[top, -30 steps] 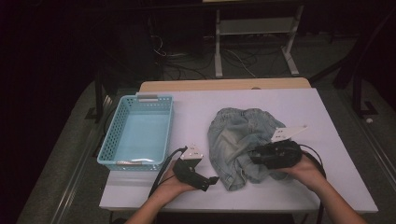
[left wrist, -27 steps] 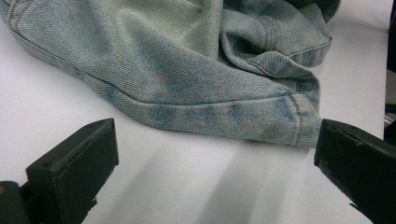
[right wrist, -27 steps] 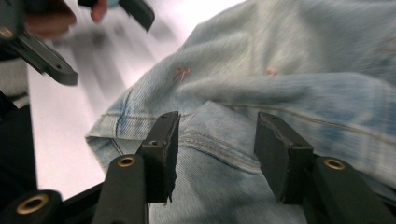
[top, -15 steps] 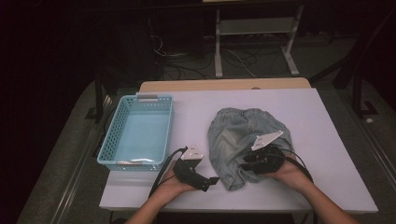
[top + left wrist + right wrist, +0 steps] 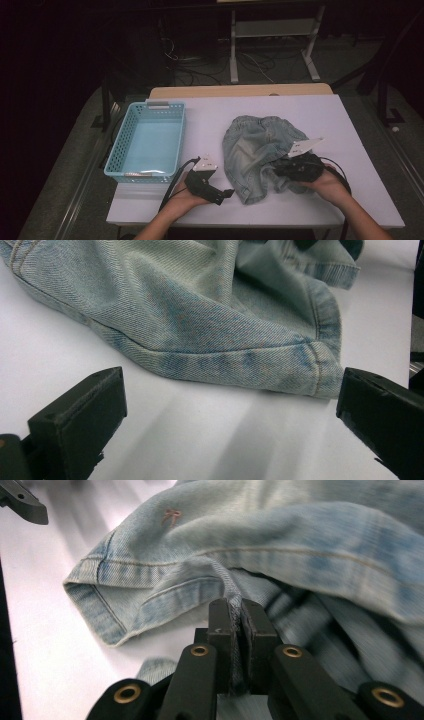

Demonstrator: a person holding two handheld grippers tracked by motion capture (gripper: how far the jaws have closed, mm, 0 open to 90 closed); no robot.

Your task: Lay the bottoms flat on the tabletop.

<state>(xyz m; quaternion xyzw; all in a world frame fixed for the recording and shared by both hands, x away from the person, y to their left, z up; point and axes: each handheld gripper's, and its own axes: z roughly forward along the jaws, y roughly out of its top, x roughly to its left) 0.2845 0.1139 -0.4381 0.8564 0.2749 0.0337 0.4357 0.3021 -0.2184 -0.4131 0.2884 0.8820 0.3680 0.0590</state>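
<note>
The right gripper has just been closing, and its jaws now pinch a fold of hem on the denim garment; in the right gripper view the cloth is squeezed tight between the two pads, with the rest of the fabric bunched ahead of and to the right of the jaws. The left gripper is released, jaws wide, resting low on the white desk; a stitched corner of the denim lies just ahead of them, nearer the right-hand jaw, not yet between them. The blue basket stands well off to the left gripper's far side. The step in hand looks like taking hold of the garment at two points. The next move probably calls for the left jaws to ease forward around that corner and clamp it before any lift, keeping the right pinch firm so the hem does not slip
</note>
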